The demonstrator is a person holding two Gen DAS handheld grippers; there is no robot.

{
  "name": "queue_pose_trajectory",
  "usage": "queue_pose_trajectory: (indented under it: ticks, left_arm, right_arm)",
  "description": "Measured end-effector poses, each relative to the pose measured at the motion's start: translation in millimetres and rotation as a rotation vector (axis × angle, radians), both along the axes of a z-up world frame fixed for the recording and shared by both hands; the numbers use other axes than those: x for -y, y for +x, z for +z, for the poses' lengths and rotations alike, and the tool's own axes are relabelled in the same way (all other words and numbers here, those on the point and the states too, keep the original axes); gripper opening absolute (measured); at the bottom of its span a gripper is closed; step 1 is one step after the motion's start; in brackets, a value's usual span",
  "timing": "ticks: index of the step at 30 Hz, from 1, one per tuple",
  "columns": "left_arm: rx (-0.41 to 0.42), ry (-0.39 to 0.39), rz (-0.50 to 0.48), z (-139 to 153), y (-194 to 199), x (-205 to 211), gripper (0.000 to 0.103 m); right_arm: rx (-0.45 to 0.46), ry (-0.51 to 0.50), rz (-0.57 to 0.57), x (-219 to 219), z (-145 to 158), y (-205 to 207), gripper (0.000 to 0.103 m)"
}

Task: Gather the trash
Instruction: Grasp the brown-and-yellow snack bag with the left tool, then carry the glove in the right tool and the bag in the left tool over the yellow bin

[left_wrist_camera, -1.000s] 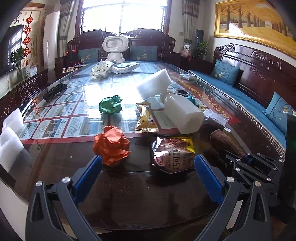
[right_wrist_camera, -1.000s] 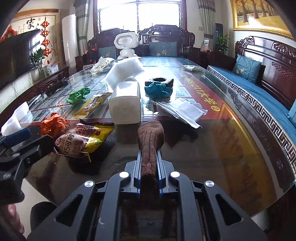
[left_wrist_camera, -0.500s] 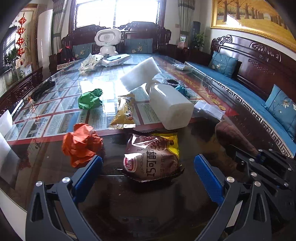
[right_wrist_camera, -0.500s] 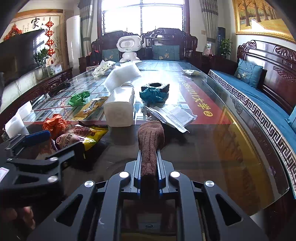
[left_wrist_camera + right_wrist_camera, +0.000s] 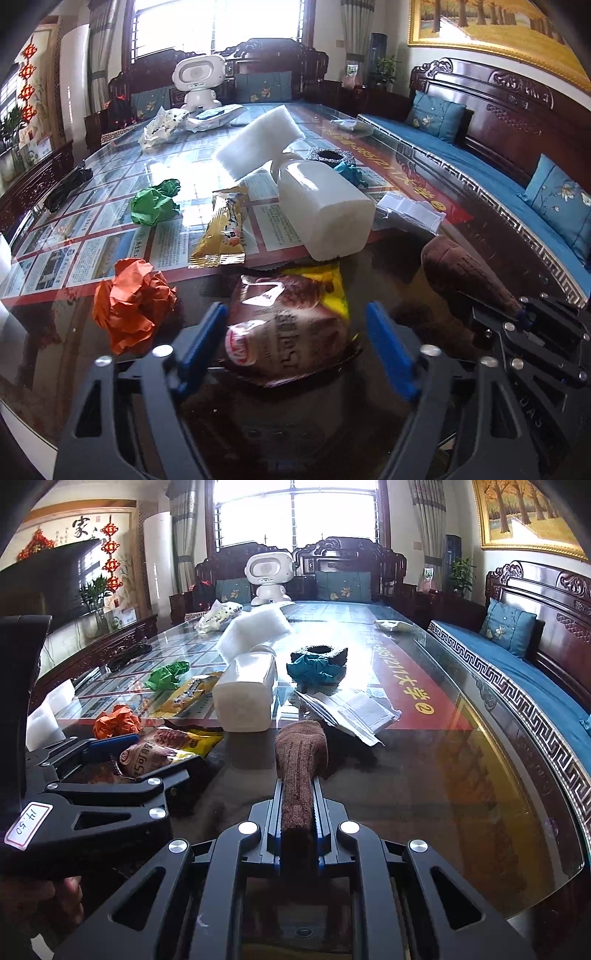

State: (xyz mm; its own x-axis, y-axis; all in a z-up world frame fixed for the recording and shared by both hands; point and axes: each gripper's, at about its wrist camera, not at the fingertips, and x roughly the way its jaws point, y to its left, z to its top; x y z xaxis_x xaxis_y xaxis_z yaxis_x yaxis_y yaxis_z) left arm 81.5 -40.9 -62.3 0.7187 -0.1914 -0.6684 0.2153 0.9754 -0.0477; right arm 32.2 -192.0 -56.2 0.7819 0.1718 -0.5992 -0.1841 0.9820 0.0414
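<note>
Left wrist view: left gripper (image 5: 295,339) spread wide, its blue fingers (image 5: 201,341) flanking the brown snack bag (image 5: 286,325) on the glass table (image 5: 258,424); keep it centred and low, then squeeze gently. A second ago the bag lay further ahead. Right wrist view: right gripper (image 5: 298,812) pinching a brown cloth (image 5: 301,764), unchanged.
</note>
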Motion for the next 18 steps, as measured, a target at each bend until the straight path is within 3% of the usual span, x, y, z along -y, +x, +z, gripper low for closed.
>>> queue_pose_trajectory:
  ticks: [4, 12, 18]
  left_arm:
    - [-0.026, -0.065, -0.012, -2.3, 4.1, -9.9, 0.067]
    - [-0.028, -0.098, -0.035, 2.3, 4.0, -16.8, 0.054]
    - [-0.024, -0.119, -0.054, 3.4, -8.8, -25.4, 0.053]
  right_arm:
    - [0.003, 0.005, -0.014, 1.9, 1.2, -0.2, 0.013]
    - [0.005, 0.021, -0.027, 7.0, 2.7, -5.2, 0.013]
    - [0.012, 0.038, -0.025, 12.5, 6.3, -14.0, 0.013]
